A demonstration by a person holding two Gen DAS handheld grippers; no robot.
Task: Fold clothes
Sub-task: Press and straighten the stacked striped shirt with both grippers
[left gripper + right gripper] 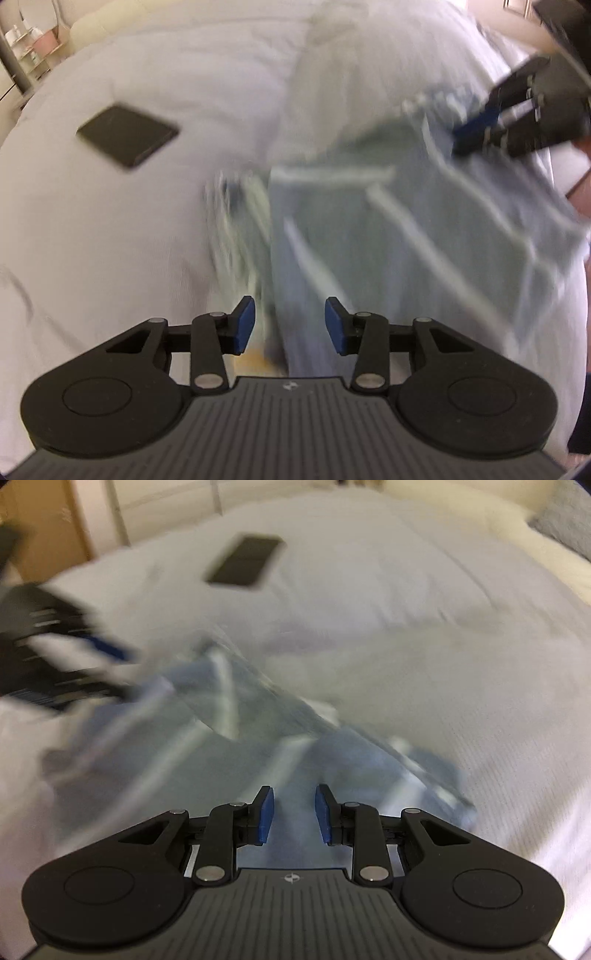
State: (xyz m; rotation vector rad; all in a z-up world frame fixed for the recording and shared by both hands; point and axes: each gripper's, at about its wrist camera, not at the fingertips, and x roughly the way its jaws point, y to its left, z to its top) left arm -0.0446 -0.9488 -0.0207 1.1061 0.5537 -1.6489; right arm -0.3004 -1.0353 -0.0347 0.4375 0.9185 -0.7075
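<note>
A blue-grey garment (351, 240) with white stripes lies spread and blurred on the white bed (110, 240). My left gripper (290, 325) hangs open over the garment's near left edge, and nothing sits between its blue pads (243, 325). In the left wrist view my right gripper (461, 136) is at the garment's far right corner. In the right wrist view the right gripper (294, 814) stands open above the garment (184, 757), with only cloth showing beyond the gap. The left gripper (122, 672) is a dark blur at the left, by the cloth's edge.
A flat black rectangular object (127, 134) lies on the bed beyond the garment, seen also in the right wrist view (245, 559). A shelf (29, 44) stands past the bed's far left. Wooden furniture (55, 528) and a grey textile (565, 520) border the bed (443, 627).
</note>
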